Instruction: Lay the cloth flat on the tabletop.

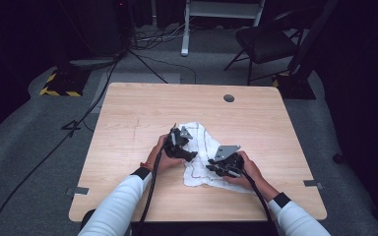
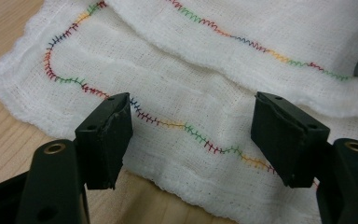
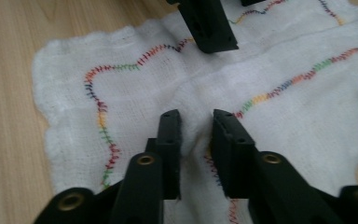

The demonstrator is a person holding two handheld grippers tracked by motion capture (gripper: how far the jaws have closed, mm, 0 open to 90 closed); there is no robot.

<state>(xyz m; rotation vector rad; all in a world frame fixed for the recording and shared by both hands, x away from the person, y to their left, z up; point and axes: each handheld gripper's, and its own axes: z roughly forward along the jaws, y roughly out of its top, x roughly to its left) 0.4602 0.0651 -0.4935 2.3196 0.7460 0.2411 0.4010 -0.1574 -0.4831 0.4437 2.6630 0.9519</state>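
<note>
On the wooden surface (image 1: 128, 123), high view: one white cloth (image 1: 202, 152) with coloured stitching, rumpled and partly folded, near the person's edge; left tongs (image 1: 189, 147) and right tongs (image 1: 211, 167) both on it. Left gripper view: tongs spread above the stitched hem, nothing between them. Right gripper view: tongs (image 3: 196, 126) pinching a raised ridge of cloth (image 3: 74, 98). Judged: folding begun, mostly outstanding.

From my remote seat I see the wooden table (image 1: 128, 113) with a round grommet hole (image 1: 229, 98), a folding chair (image 1: 268, 44) behind, cables (image 1: 54, 147) across grey carpet (image 1: 24, 162), and a hazard-striped base (image 1: 61, 83).
</note>
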